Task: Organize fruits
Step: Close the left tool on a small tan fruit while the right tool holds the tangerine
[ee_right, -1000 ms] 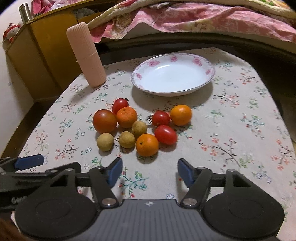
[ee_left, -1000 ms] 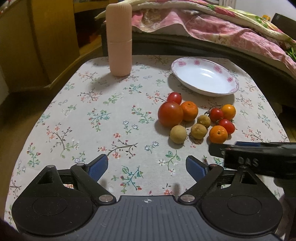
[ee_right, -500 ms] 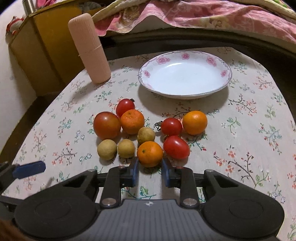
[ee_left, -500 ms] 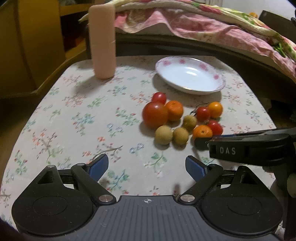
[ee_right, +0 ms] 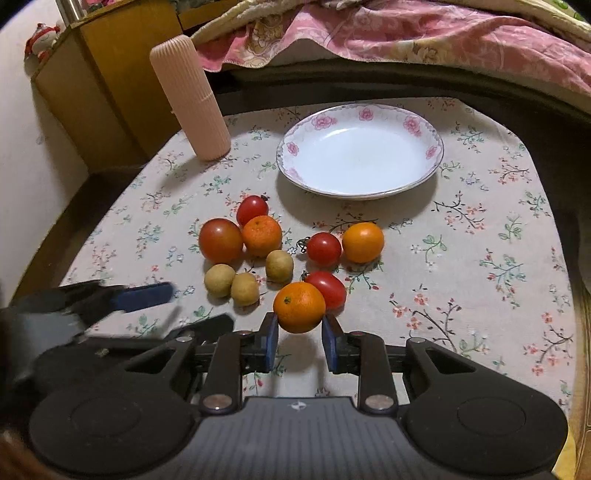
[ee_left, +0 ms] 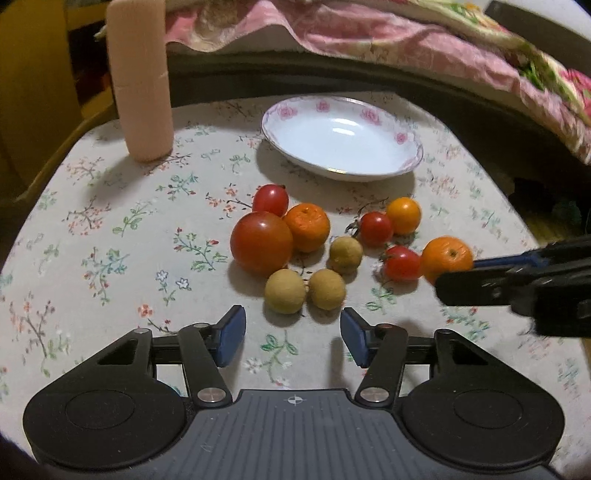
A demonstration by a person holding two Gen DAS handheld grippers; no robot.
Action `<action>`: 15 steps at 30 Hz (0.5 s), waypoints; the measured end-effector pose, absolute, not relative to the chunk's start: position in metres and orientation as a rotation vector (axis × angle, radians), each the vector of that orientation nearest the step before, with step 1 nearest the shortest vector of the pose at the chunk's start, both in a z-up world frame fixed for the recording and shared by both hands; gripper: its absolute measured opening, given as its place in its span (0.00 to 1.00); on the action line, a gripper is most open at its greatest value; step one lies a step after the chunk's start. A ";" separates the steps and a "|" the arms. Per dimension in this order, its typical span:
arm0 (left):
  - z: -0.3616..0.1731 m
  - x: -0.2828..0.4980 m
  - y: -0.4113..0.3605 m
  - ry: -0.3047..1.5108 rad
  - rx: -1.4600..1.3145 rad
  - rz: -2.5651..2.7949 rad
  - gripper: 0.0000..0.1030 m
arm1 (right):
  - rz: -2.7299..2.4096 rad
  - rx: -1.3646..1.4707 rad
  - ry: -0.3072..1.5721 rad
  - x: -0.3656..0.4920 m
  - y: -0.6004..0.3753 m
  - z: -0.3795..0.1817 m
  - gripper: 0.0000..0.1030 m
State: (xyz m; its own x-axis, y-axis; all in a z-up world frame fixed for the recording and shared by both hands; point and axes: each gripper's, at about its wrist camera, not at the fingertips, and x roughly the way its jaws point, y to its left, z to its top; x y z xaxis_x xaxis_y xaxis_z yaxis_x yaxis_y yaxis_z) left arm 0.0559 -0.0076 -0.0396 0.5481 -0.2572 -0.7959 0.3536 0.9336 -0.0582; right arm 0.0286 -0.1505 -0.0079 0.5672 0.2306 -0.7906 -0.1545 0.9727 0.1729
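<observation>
A cluster of fruit lies on the floral tablecloth: a large tomato, mandarins, small red tomatoes and three tan longans. My right gripper is shut on a mandarin, also seen in the left wrist view. My left gripper is open and empty, just short of the two nearest longans. An empty white plate with pink roses stands behind the fruit, also in the left wrist view.
A tall pink ribbed cylinder stands at the table's back left. A wooden cabinet is beyond the left edge. A bed with a pink quilt runs behind the table. The table's edges drop off left and right.
My right gripper has closed on the nearest mandarin and holds it. My left gripper has moved forward toward the longans, with its jaws somewhat narrower than before.
</observation>
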 end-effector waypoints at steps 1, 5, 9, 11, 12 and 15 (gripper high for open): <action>-0.041 0.057 -0.009 0.921 0.140 -0.369 0.63 | 0.233 0.102 0.936 0.028 -0.152 -0.006 0.28; -0.045 0.065 -0.014 0.934 0.185 -0.415 0.63 | 0.261 0.153 0.942 0.031 -0.155 -0.006 0.28; -0.048 0.069 -0.022 0.925 0.239 -0.443 0.68 | 0.270 0.159 0.958 0.034 -0.156 -0.008 0.28; -0.048 0.074 -0.023 0.926 0.243 -0.450 0.68 | 0.271 0.168 0.966 0.036 -0.157 -0.009 0.28; -0.048 0.076 -0.023 0.928 0.241 -0.454 0.67 | 0.271 0.169 0.968 0.036 -0.157 -0.010 0.28; -0.046 0.078 -0.019 0.944 0.222 -0.467 0.59 | 0.274 0.166 0.974 0.038 -0.157 -0.011 0.28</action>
